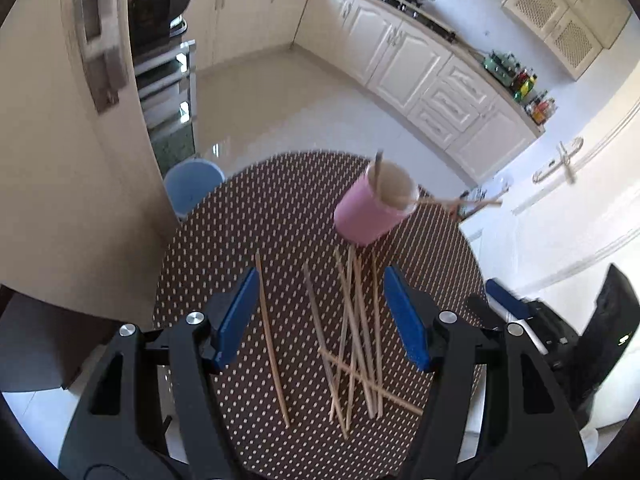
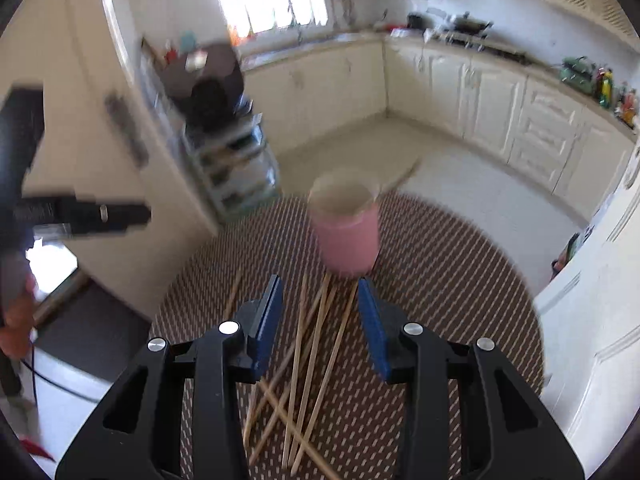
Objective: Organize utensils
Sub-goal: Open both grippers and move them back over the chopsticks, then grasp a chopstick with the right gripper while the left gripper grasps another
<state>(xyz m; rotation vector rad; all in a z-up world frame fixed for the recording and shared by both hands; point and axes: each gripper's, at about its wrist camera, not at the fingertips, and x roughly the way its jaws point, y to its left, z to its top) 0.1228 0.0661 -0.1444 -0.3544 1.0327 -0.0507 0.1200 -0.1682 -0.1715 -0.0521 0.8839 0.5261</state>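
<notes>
- Pink is the colour of the cup (image 1: 370, 210) that stands on the far side of the round table (image 1: 224, 232). The table has a dark cloth with small pale dots.
- Two wooden chopsticks (image 1: 404, 196) are in the cup. One stands nearly straight up and one leans out over the rim toward the white door.
- A loose pile of chopsticks (image 1: 356, 340) lies flat on the cloth, in front of the cup. Many of them cross over each other.
- One single chopstick (image 1: 272, 344) lies by itself, a bit to the left of the pile.
- The left gripper (image 1: 320, 316) hangs above the cloth with its two blue fingers (image 1: 236, 316) wide apart. Nothing is pinched between them. In the left wrist view the single stick and most of the pile show in the gap between the fingers.
- The right gripper (image 2: 320, 320) is also above the pile. Its blue fingers (image 2: 266, 320) stand apart, but less wide than the left ones, and they hold nothing. Sticks from the pile show in the gap, down on the cloth.
- The right wrist view is blurry, so the cup and the cloth look smeared there.
- A blue bin (image 1: 192, 186) sits on the floor behind the table, next to a tall cream cupboard (image 1: 80, 160).
</notes>
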